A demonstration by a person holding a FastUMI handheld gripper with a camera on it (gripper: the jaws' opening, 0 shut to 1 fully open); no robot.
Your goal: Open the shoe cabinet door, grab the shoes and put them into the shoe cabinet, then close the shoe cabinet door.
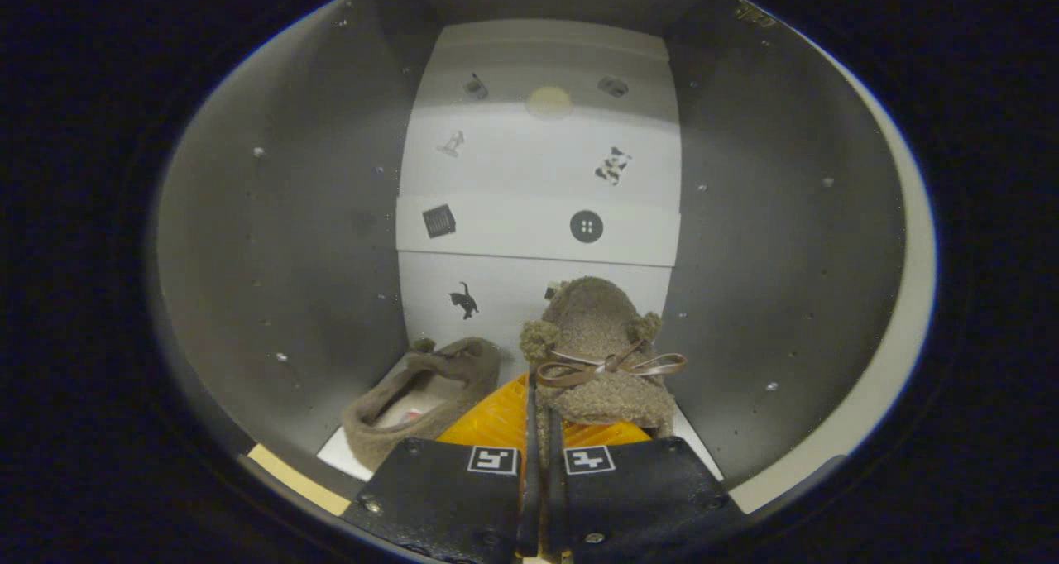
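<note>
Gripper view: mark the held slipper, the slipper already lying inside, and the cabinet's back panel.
held slipper [597, 324]: gripper view, fuzzy upper above bow, jaws shut on it
lying slipper [430, 399]: gripper view, its opening
back panel [529, 171]: gripper view, bare white middle

The gripper [542, 432] fingers cover the heel of the fuzzy bow slipper [597, 357] pinched between them. That slipper hides a small picture on the cabinet's back wall [538, 175].

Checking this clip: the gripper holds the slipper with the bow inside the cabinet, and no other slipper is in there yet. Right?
Not quite. The gripper view shows the gripper shut on the bow slipper inside the cabinet, but a second slipper already lies there, left of it.
</note>
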